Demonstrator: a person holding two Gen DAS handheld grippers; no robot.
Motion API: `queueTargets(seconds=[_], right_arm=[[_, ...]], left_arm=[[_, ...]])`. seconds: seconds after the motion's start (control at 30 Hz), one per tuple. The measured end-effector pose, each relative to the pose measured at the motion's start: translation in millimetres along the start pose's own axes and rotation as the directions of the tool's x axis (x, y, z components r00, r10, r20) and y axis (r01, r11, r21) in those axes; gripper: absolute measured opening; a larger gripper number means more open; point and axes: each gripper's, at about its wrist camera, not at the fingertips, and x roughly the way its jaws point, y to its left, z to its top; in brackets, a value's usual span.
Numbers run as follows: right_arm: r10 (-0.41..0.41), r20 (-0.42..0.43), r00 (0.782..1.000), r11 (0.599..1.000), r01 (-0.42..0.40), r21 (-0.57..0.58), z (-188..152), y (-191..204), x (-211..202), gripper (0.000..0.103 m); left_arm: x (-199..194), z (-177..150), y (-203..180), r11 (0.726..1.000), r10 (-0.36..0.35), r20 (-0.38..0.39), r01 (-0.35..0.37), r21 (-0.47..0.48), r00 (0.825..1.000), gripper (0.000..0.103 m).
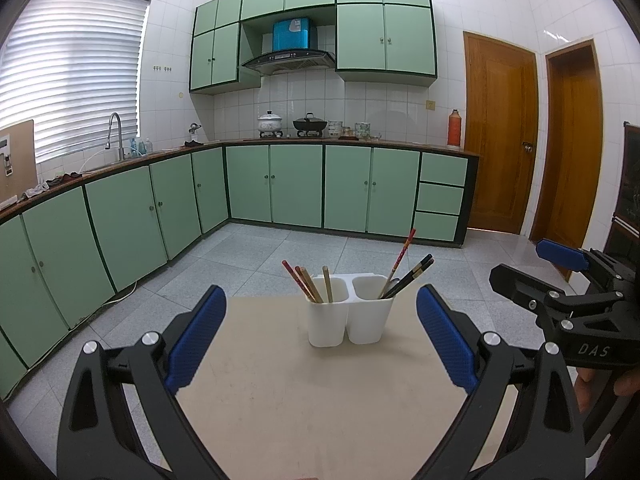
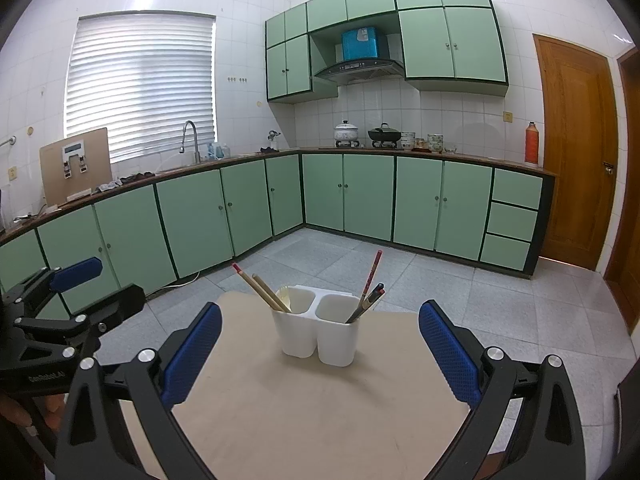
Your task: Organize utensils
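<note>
A white two-compartment utensil holder stands at the far end of a small beige table. Its left compartment holds several wooden and red-tipped chopsticks. Its right compartment holds a red chopstick and dark chopsticks. My left gripper is open and empty, hovering over the table short of the holder. My right gripper is open and empty too, likewise short of the holder. Each shows at the other view's edge, the right gripper and the left gripper.
The table stands on a grey tiled floor in a kitchen. Green base cabinets with a counter, sink tap and pots run along the left and back. Wooden doors are at the right.
</note>
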Motion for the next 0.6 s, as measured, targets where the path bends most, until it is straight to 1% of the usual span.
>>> queueTargets(seconds=[0.6], right_arm=[[-0.003,-0.007,1.000,1.000,0.003,0.001,-4.1,-4.6,4.6,0.097]], left_arm=[[5.1,-4.2,-2.4,1.000,-0.002,-0.007,0.001,-0.005,1.000,0.093]])
